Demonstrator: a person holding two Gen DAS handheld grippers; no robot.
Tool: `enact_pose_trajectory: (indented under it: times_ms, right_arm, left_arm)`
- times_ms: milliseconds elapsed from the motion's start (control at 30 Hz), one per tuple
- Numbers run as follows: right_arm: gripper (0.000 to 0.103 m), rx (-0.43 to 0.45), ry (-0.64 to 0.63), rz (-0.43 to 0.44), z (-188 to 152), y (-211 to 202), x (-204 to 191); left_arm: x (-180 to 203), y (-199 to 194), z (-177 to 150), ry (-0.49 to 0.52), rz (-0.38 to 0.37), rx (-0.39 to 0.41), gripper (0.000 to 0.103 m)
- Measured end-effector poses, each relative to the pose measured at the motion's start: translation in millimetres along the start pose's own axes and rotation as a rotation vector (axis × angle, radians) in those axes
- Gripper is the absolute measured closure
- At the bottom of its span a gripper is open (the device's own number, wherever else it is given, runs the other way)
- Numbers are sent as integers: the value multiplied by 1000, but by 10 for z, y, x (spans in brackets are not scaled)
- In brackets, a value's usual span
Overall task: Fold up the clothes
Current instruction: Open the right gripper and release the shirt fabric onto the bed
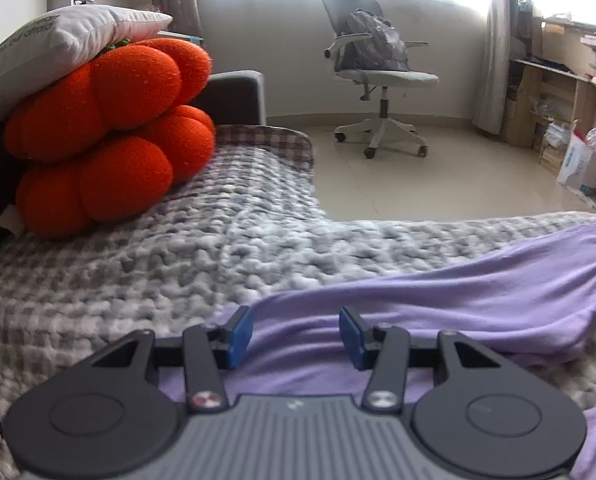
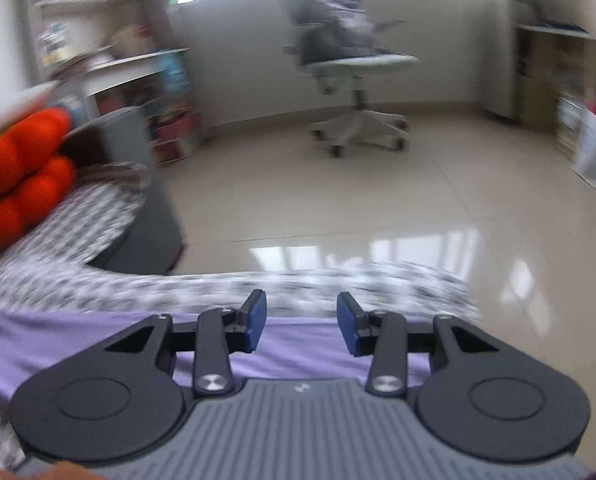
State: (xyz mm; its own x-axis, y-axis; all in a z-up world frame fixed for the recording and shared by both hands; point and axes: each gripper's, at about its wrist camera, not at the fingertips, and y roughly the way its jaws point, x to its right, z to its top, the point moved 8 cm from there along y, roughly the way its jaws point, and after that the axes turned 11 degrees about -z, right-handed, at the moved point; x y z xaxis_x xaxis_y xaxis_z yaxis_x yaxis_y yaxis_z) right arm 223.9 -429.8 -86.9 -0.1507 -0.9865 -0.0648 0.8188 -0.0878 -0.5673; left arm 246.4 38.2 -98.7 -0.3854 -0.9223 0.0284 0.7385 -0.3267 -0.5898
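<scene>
Left of the left gripper's [image 1: 295, 336] jaws, orange cushions [image 1: 105, 136] sat stacked under a white pillow [image 1: 57, 36] on the checked blanket [image 1: 177, 248]. Those jaws stood wide and empty, with the purple garment [image 1: 438, 304] lying between and beneath them and running off to their right. The right gripper [image 2: 301, 322] was likewise spread wide, holding nothing, the garment [image 2: 302, 340] below its jaws near the blanket's edge [image 2: 338, 284]. A chair [image 2: 354, 80] stood far ahead.
</scene>
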Motion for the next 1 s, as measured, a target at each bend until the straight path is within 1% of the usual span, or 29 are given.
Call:
enact_pose_trajectory:
  times_ms: [133, 233, 300, 433, 500, 633, 733, 767, 800, 867, 1000]
  right_arm:
    - [60, 7, -94, 124, 26, -3, -449]
    - [60, 3, -160, 201, 29, 52, -783]
    - [60, -1, -211, 231, 11, 80, -991]
    - [60, -18, -288, 251, -68, 120, -1230]
    - [60, -27, -326, 261, -108, 140, -1347]
    - [60, -42, -390, 277, -179, 162, -1526]
    - [61, -46, -430, 281, -226, 167, -1605]
    - [63, -48, -444, 278, -236, 176, -1626]
    - [65, -49, -451, 277, -236, 183, -1643]
    - [68, -51, -464, 275, -235, 196, -1677]
    - [89, -62, -492, 269, -252, 222, -1732]
  left_arm:
    - [-155, 52, -47, 2, 14, -4, 54]
    - [-262, 74, -82, 0, 21, -1, 55]
    - [-323, 77, -95, -11, 21, 2, 57]
    - [-440, 92, -96, -22, 25, 4, 62]
    - [-488, 98, -91, -19, 32, 2, 68]
    - [-612, 142, -93, -23, 50, -7, 74]
    - [-666, 208, -103, -28, 51, -23, 87]
    - [-677, 233, -106, -29, 49, -31, 96]
    - [-688, 258, -110, -30, 48, -38, 100]
    - [-654, 284, -110, -18, 49, -38, 102]
    - [-602, 277, -98, -9, 58, -15, 103]
